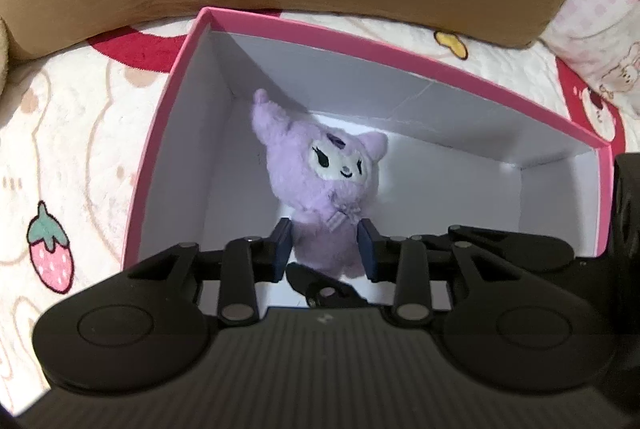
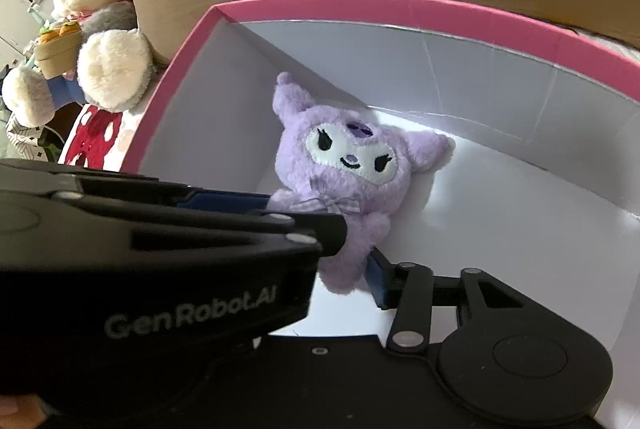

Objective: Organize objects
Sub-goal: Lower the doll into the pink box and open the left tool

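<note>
Purple plush toy (image 1: 320,185) sits inside the pink box (image 1: 400,47), in its far left corner, long axis running from the body at the near end to the head against the far wall. The left gripper (image 1: 326,249) clamps its lower body between blue pads (image 1: 282,249). The right gripper (image 2: 360,257) is mostly hidden behind the left; whether it grips I cannot tell.
</note>
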Demonstrator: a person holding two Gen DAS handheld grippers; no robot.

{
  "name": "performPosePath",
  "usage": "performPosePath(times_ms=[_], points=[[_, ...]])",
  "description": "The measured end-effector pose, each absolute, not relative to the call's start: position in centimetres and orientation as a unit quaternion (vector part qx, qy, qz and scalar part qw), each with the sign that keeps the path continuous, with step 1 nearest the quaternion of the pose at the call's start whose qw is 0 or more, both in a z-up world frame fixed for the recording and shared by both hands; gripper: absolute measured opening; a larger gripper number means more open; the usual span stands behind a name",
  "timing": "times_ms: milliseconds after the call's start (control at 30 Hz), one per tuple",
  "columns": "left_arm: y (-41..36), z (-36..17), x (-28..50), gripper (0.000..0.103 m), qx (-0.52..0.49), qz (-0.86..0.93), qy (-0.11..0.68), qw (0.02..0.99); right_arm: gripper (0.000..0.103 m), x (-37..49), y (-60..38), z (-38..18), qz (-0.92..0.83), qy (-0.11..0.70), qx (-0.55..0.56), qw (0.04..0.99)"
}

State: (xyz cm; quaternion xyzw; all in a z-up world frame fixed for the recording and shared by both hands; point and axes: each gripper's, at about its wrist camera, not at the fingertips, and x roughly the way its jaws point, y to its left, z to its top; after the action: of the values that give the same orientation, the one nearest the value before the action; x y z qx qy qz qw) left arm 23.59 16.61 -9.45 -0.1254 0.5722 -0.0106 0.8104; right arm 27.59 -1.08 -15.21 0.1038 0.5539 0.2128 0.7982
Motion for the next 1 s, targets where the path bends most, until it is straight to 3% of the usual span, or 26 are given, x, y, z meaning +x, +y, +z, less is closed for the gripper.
performPosePath(times_ms=[67,367,467,700,1000], points=[[17.0,-9.5,23.5,0.028,-0.130,-0.013,0.559,0.819,0.060,27.3,-1.1,-14.7,0.220,0.548,0.093,0.802],[17.2,-10.1,23.6,0.027,-0.123,0.010,0.565,0.816,0.058,25.5,-2.1,-13.4,0.244,0.534,0.073,0.807],[17.1,-9.6,23.3,0.031,-0.120,0.022,0.560,0.820,0.058,24.4,-2.4,-12.4,0.248,0.520,0.051,0.816],[16.9,-7.6,21.0,0.050,-0.107,0.011,0.563,0.819,0.058,20.9,-4.8,-9.4,0.254,0.492,0.019,0.832],[16.9,-3.7,16.7,0.057,-0.096,-0.017,0.554,0.827,0.058,16.5,-5.9,-5.1,0.252,0.469,-0.015,0.847]])
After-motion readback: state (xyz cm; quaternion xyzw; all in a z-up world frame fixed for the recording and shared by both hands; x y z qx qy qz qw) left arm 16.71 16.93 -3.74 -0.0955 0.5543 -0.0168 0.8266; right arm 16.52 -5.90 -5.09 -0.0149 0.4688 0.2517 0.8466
